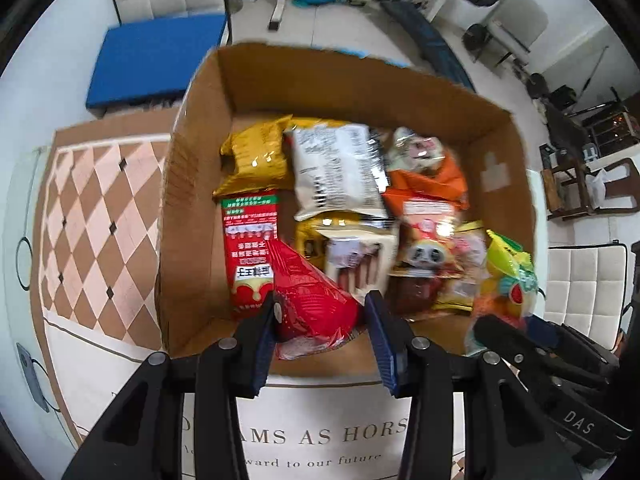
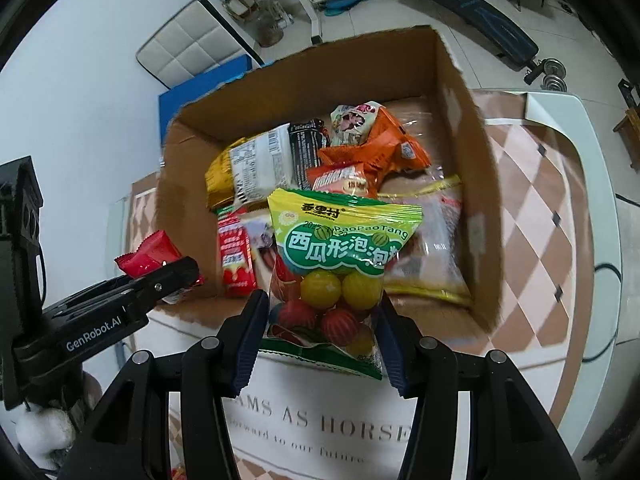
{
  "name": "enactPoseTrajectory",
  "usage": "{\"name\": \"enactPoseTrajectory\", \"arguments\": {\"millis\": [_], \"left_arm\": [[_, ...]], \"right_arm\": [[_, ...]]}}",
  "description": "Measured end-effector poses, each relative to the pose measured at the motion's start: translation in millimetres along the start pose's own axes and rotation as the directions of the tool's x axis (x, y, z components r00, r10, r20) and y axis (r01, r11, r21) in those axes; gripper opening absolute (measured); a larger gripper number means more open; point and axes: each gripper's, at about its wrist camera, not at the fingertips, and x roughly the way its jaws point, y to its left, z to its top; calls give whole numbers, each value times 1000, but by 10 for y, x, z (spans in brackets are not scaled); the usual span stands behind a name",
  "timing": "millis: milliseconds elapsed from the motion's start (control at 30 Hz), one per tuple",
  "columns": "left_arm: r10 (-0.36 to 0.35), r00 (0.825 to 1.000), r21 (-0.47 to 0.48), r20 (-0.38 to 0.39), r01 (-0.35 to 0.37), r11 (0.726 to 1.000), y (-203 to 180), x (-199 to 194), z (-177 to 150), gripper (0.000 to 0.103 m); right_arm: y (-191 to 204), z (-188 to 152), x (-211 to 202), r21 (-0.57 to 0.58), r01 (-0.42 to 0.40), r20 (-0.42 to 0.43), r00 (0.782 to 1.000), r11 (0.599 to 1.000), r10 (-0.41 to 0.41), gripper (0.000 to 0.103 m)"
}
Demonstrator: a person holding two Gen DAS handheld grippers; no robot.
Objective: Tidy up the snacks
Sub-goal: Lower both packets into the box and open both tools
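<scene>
room: gym gear, white padded chairs and a blue mat stand on pale tiles beyond the table.
surface: checked brown and cream table mat (image 2: 532, 216) with printed lettering just under both tools.
box: open cardboard box (image 1: 192, 208) ahead of and below both grippers, already holding many snack packets.
left gripper: left gripper (image 1: 320, 312) points steeply down at the box's near edge, clenched on a red snack packet (image 1: 316, 300) pinched at its lower end; the rest of the packet leans forward over the box.
right gripper: right gripper (image 2: 324, 320) also points down, gripping a bubble gum bag (image 2: 340, 264) across its lower half, pads against both sides; the green and yellow header stands up ahead of the fingers.
handling, red packet: thin glossy film, light, probably slippery; a grip near the sealed end looks safest because the seam is stiffer than the middle.
handling, gum bag: clear soft bag of loose round balls, likely heavier and lumpy; the balls may shift under the pads, so a hold on the body beats the flat header.
packets in box: yellow packet (image 1: 256, 156), white printed packet (image 1: 340, 172) and orange packet (image 2: 372, 148) lie beyond the fingertips, crowded and overlapping.
risk: a drop onto that pile could slide sideways.
</scene>
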Motion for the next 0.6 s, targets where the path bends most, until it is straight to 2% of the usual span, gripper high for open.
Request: {"name": "enactPoseTrajectory", "arguments": {"millis": [133,300,467,500,533,567,600], "left_arm": [[-15,996,-38,-88,12,999,199,282,119,40],[-42,987,-58,-153,33,998,305,486,132,40],[-69,971,-64,-228,55,996,327,672,83,41],[-66,970,-67,-234,52,996,330,691,70,43],[-64,970,-68,-237,49,996,331,703,60,53],[-60,970,-67,-235,45,997,330,706,52,61],[-57,971,-68,-232,42,997,336,702,47,76]], "right_arm": [[22,97,220,-3,25,-26,999,1000,-25,55],[2,141,414,-5,48,-57,997,999,-49,55],[-30,137,534,-3,46,-97,994,999,-46,57],[-28,139,550,-6,49,-105,993,999,-49,57],[-31,140,559,-6,45,-111,993,999,-46,59],[-27,141,565,-6,42,-115,992,999,-43,67],[-19,141,565,-9,42,-119,992,999,-43,79]]}}
